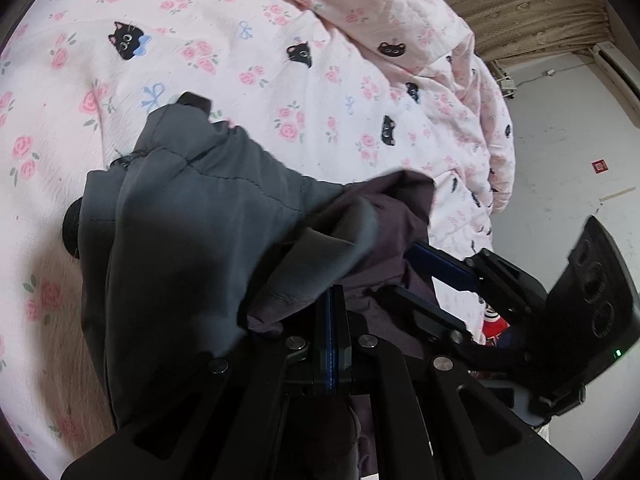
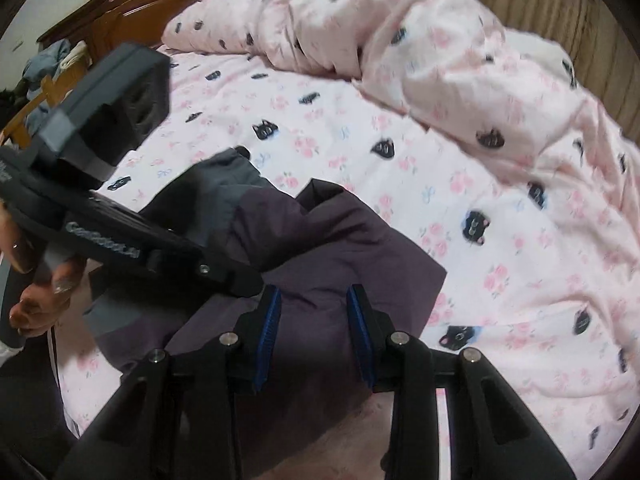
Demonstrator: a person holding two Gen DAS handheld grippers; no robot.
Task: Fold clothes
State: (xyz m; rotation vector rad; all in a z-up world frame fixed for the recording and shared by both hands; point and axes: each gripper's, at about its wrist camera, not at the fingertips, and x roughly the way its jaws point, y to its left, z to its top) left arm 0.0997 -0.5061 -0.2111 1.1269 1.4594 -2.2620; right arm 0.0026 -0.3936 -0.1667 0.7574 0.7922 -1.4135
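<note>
My left tool [image 1: 332,320] pinches the bunched grey-purple garment [image 1: 192,240]; right tool [image 2: 316,332], at 3 o'clock, gapes over it; folding unfinished.

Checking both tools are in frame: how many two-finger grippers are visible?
2. The left gripper is shut on the grey-and-purple fabric garment; the right gripper is open astride its purple part. None seems hidden.

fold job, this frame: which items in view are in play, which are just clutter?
In play:
- grey and purple garment, lying on the bed
- left gripper, jaws closed on its fabric
- right gripper, jaws open over the purple part

Just lying about:
- pink cat-print sheet under the garment
- bunched quilt behind it
- clothes pile by the wooden headboard
- curtain
</note>
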